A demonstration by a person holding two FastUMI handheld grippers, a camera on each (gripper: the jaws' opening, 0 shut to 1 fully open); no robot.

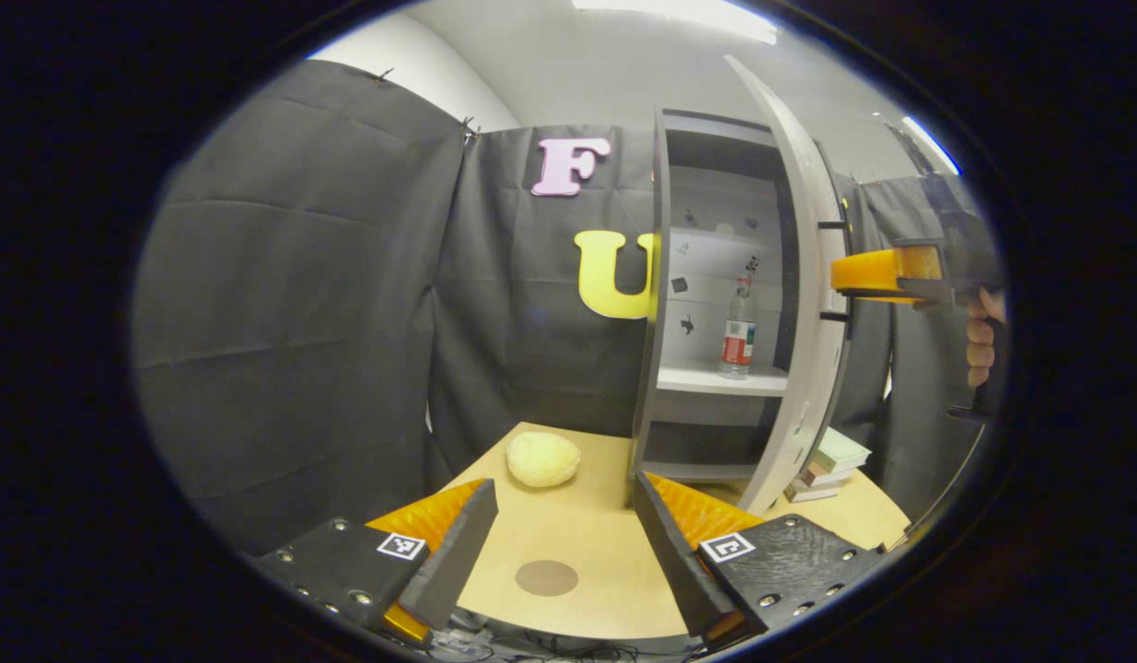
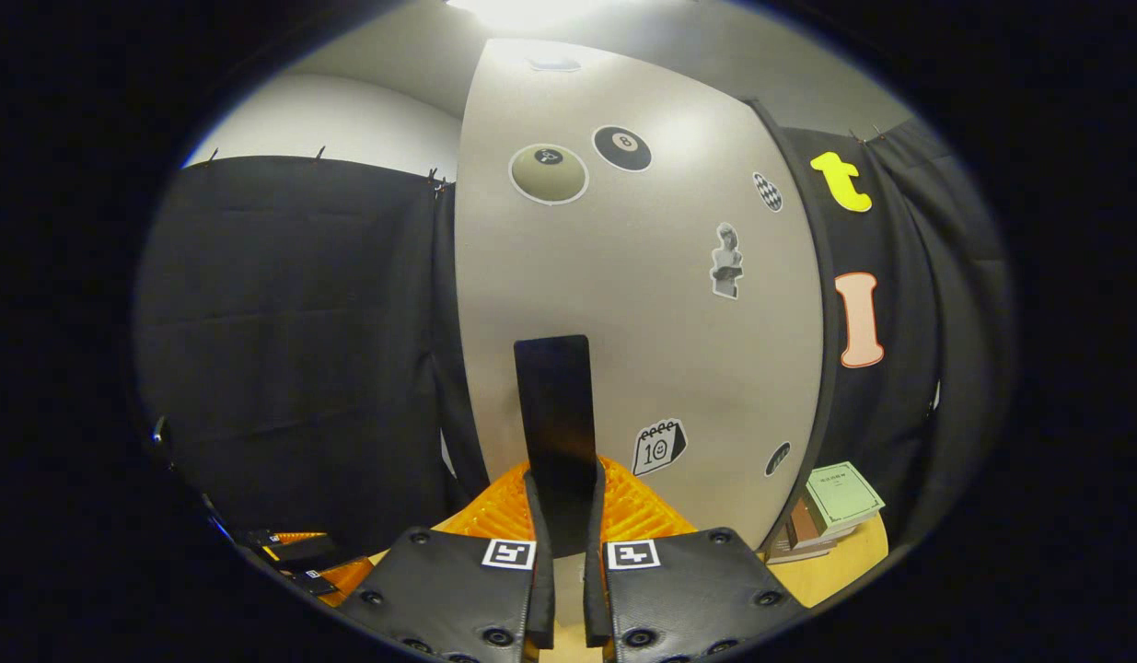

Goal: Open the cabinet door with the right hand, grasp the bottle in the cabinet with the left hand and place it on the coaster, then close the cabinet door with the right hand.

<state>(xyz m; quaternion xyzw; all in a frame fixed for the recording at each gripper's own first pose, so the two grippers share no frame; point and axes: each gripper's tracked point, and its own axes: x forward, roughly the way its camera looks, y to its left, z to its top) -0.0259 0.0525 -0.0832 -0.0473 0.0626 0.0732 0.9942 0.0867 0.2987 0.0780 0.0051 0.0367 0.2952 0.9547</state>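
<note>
The grey cabinet (image 1: 662, 276) stands at the back of the wooden table (image 1: 614, 543) with its door (image 1: 803, 304) swung open. On its middle shelf a clear bottle (image 1: 738, 327) with a red label stands upright. A round brown coaster (image 1: 546, 577) lies on the table close to my left gripper (image 1: 563, 486), which is open, holds nothing and hovers low over the near edge. In the right gripper view, my right gripper (image 2: 565, 497) is shut on the black door handle (image 2: 554, 405) of the sticker-covered door (image 2: 642, 304). The left gripper view shows that gripper (image 1: 886, 274) and a hand (image 1: 982, 341) at the door's outer side.
A pale yellow lump (image 1: 542, 459) lies on the table left of the cabinet's foot. A stack of books (image 1: 830, 465) sits behind the open door, also seen as books (image 2: 830, 502) at the right. Black cloth walls close in the booth.
</note>
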